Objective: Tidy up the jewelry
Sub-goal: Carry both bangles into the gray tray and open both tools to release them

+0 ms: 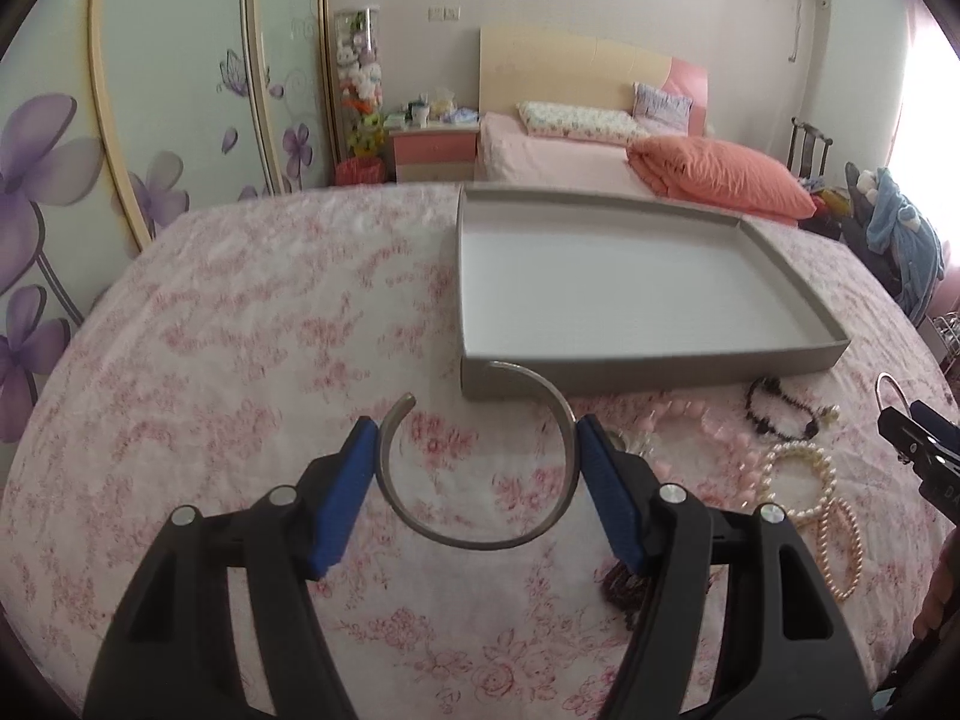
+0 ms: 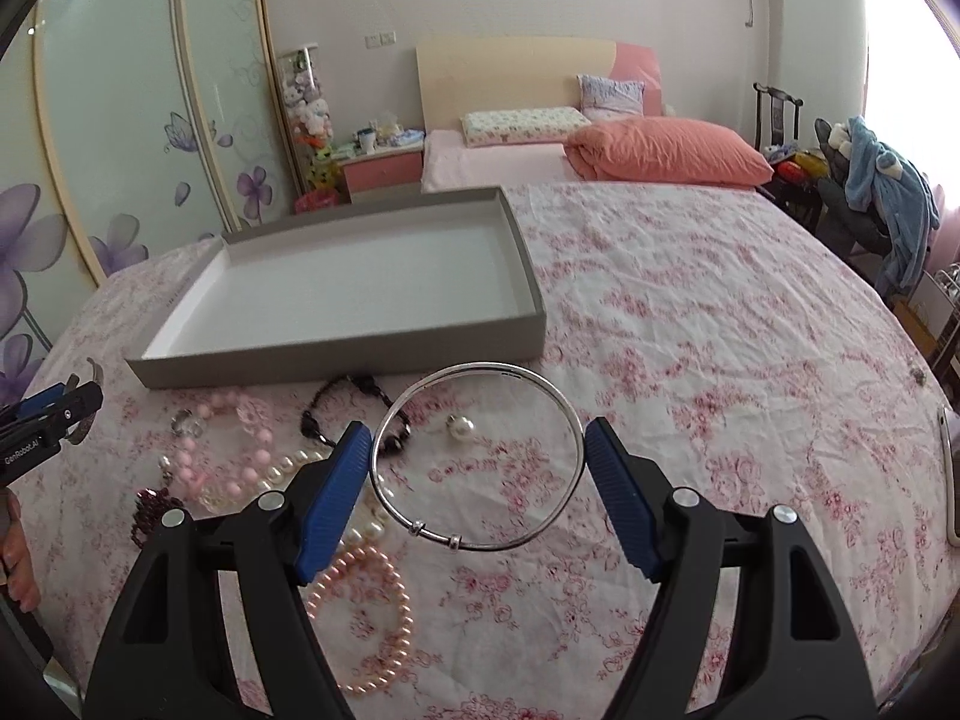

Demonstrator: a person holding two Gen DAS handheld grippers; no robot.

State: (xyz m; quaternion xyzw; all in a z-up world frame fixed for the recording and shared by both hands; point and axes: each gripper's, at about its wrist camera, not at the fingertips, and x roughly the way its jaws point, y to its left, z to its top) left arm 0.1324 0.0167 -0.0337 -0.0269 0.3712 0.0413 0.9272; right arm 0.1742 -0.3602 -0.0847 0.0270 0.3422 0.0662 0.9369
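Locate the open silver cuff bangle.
The open cuff bangle sits clamped in the left gripper, above the floral bedspread, just before the grey tray's near wall.

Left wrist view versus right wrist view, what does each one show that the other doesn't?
Only the left wrist view shows the left gripper clamped on an open cuff bangle. Only the right wrist view shows the right gripper holding a thin closed bangle, plus a loose pearl. Both show the empty gray tray and the bead bracelets on the flowered bedspread.
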